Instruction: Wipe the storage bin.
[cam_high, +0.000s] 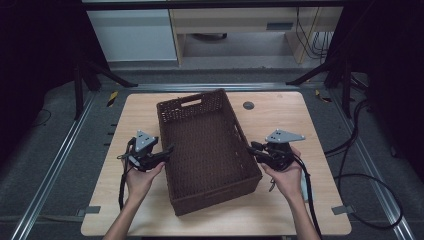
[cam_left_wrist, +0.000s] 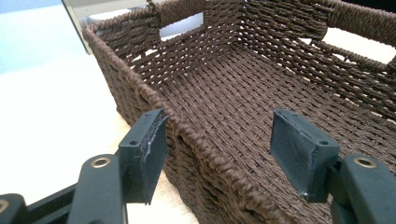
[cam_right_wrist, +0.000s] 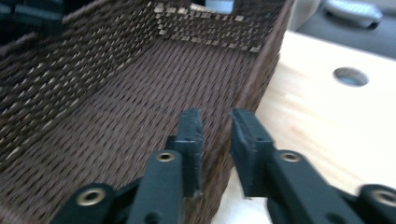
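A: Left gripper in the high view sits at the left long wall of the brown woven basket, held by the left hand. Right gripper is at the opposite long wall, held by the right hand.

B: Basket position?

A: Middle of the table, turned slightly, handle cutout at the far end wall. Round hole in the table just past its far right corner.

B: Left gripper view?

A: Left gripper jaws stand wide, straddling the rim of the basket: one pad outside the wall, the other inside over the basket floor. Outer pad close to the weave, inner pad well apart from it. Not pinching.

B: Right gripper view?

A: Blurred. Right gripper jaws narrow, one on each side of the wall of the basket. Small gap visible on the outer side, so pads look off the rim, not pressing. Table on the outer side.
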